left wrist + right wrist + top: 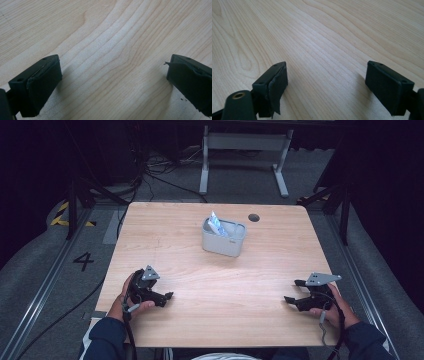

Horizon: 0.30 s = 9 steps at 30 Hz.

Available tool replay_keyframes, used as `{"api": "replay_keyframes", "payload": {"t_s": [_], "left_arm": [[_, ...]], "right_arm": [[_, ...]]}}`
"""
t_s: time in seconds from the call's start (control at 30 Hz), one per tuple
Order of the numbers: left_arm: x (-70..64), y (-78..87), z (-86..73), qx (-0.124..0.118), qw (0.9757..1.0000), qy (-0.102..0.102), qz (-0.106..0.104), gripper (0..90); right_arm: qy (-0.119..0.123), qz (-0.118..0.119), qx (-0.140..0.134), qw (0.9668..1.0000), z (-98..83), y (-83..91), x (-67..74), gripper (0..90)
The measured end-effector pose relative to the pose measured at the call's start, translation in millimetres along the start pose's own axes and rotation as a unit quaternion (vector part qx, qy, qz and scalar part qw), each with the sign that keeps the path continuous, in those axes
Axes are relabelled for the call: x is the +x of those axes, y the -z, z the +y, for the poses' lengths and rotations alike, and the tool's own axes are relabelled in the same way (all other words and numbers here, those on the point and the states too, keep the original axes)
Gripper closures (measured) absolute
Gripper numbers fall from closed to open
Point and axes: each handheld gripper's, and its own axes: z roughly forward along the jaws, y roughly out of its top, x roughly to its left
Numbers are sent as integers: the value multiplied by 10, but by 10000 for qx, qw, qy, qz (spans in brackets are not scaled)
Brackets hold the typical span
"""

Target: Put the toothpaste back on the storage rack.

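Grey bin (224, 239) sits mid-surface (165, 250); nearer than it, left gripper (167, 297) and right gripper (291, 291) rest, jaws spread wide, empty.

Wooden table (165, 235) carries a grey bin (223, 240) holding a blue-white packet (217, 224); dark round hole (254, 217) near far edge.

Bright lit table (210, 275), dark surroundings, soft shadows
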Motion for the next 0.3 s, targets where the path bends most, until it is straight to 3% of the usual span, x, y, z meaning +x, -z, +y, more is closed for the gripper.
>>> {"api": "replay_keyframes", "payload": {"t_s": [0.3], "left_arm": [[4, -1, 3, 7, 10000, -14, 9, 2]], "right_arm": [[3, 6, 1, 10000, -3, 3, -1, 183]]}}
